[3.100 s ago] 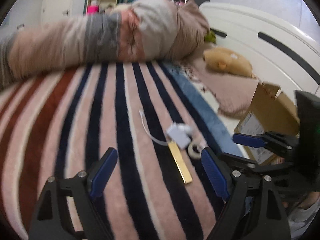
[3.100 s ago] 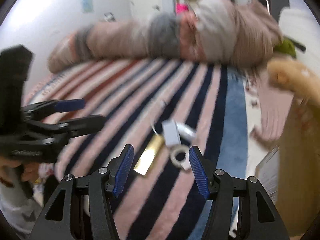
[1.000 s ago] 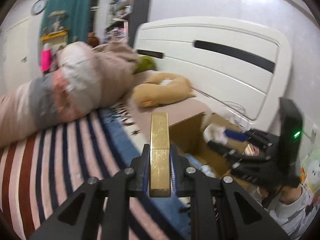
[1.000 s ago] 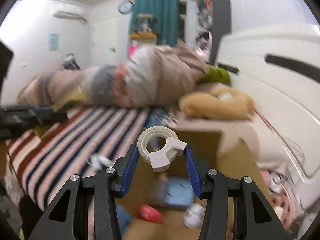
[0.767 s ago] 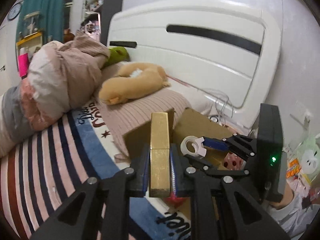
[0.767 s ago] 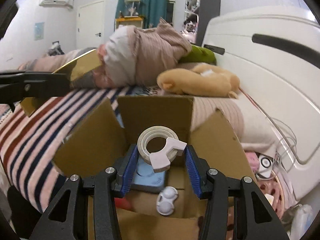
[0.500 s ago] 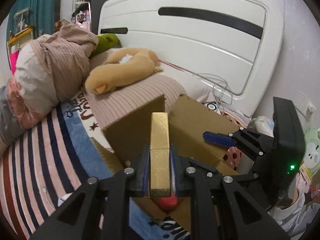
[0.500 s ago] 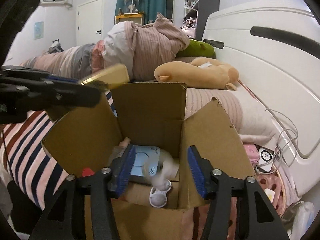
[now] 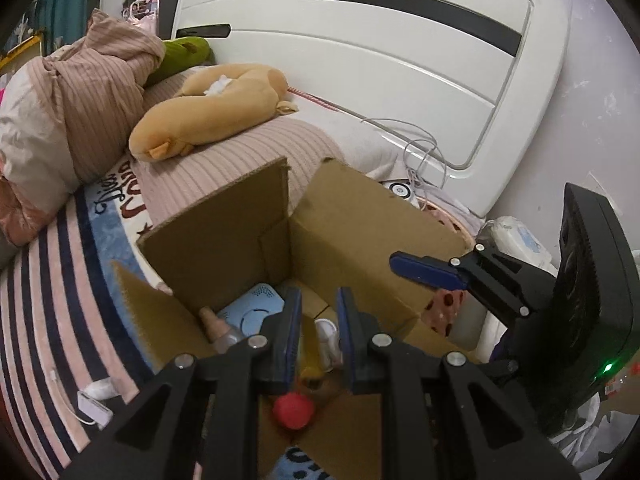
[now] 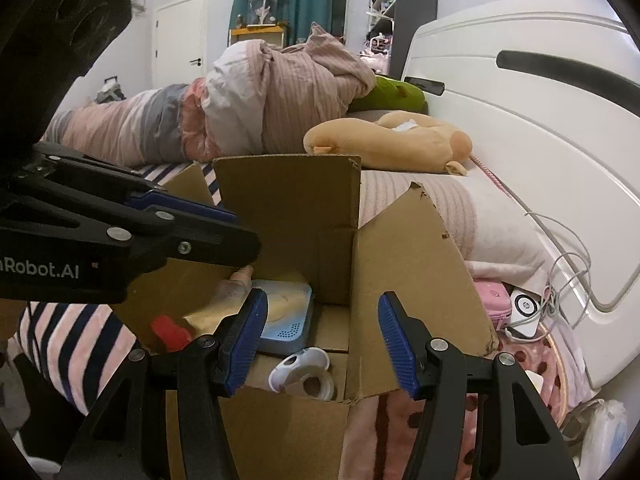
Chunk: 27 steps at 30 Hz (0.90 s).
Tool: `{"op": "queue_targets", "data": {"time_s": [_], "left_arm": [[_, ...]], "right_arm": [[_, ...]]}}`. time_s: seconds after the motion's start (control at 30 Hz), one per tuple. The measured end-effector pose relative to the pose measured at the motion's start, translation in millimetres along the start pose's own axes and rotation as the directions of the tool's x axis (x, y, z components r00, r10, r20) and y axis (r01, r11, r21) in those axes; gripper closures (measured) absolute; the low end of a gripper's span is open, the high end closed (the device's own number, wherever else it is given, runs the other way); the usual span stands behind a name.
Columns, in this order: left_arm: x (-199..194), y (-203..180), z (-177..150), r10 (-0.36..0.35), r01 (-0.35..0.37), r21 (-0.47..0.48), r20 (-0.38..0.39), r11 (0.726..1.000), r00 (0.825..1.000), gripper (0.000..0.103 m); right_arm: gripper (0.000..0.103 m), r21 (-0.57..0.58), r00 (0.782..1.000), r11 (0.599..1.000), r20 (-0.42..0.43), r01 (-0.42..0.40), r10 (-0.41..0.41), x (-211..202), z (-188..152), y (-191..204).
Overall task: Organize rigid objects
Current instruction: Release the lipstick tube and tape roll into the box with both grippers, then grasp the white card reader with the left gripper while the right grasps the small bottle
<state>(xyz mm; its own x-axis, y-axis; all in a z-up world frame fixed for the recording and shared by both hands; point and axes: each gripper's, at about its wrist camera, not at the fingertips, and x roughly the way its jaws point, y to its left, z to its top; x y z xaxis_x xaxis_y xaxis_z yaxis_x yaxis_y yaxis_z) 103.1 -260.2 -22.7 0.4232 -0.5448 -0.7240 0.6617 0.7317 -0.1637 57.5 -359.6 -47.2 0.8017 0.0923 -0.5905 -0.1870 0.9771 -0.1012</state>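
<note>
Changes since earlier frames: gold bar no longer between the left gripper's pads, a blurred gold shape now lies inside the box; tape dispenser, gone from the right gripper half a second ago, rests on the box floor.
Left gripper (image 9: 318,332): blue pads slightly apart, nothing between them; poised over the open box.
Right gripper (image 10: 322,334): jaws spread wide and bare; held at the near edge of the box opening.
Cardboard box (image 10: 404,264): brown, flaps standing up; sits against the side of the bed.
Gold bar (image 10: 230,312): motion-blurred, pale gold; inside the box across the blue device. Below the left gripper's pads (image 9: 310,364) in its own view.
Tape dispenser (image 10: 304,374): white, with tape roll; on the box floor at the near right corner.
Blue device (image 9: 252,310): light blue, rounded corners, perforated grille; flat at the back of the box.
Red item (image 9: 292,410): rounded, red; box floor, nearest the left gripper.
Bottle-like item (image 9: 220,328): pinkish neck, clear body; leaning by the blue device, details unclear.
White adapter with cable (image 9: 94,406): on the striped bedcover (image 9: 44,320), outside the box.
Plush toy (image 9: 208,108): tan; on the bed behind the box.
Headboard (image 9: 400,60): white, dark slot.
</note>
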Motion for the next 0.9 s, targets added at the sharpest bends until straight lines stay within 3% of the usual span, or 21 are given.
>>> {"op": "queue_targets", "data": {"time_s": [0.17, 0.3, 0.33, 0.47, 0.57, 0.77, 0.9], "left_arm": [[-15, 6, -3, 0.015, -0.014, -0.013, 0.031, 1.0, 0.999, 0.084], [-47, 21, -9, 0.055, -0.052, -0.036, 0.103, 0.998, 0.993, 0.062], [-55, 25, -11, 0.068, -0.063, -0.04, 0.121, 0.997, 0.99, 0.06], [-98, 55, -25, 0.164, -0.15, -0.084, 0.189, 0.985, 0.968, 0.05], [-130, 89, -44, 0.267, -0.239, -0.143, 0.22, 0.96, 0.938, 0.044], [-153, 153, -93, 0.392, -0.344, -0.244, 0.189, 0.907, 0.9, 0.032], [-136, 196, -131, 0.405, -0.355, -0.306, 0.118, 0.883, 0.907, 0.032]], "right_arm": [[0.048, -0.008, 1.0, 1.0, -0.012, 0.008, -0.008, 0, 0, 3], [0.048, -0.011, 1.0, 1.0, -0.006, 0.0, 0.0, -5, 4, 9], [0.048, -0.01, 1.0, 1.0, 0.001, -0.011, 0.011, -7, 6, 12], [0.048, -0.012, 0.995, 0.997, 0.054, -0.078, 0.079, -21, 21, 28], [0.048, -0.033, 0.982, 0.987, 0.096, -0.158, 0.161, -30, 36, 53], [0.048, -0.125, 0.941, 0.94, 0.082, -0.318, 0.329, -24, 59, 128], [0.048, -0.159, 0.924, 0.911, -0.01, -0.38, 0.383, 7, 59, 178]]}}
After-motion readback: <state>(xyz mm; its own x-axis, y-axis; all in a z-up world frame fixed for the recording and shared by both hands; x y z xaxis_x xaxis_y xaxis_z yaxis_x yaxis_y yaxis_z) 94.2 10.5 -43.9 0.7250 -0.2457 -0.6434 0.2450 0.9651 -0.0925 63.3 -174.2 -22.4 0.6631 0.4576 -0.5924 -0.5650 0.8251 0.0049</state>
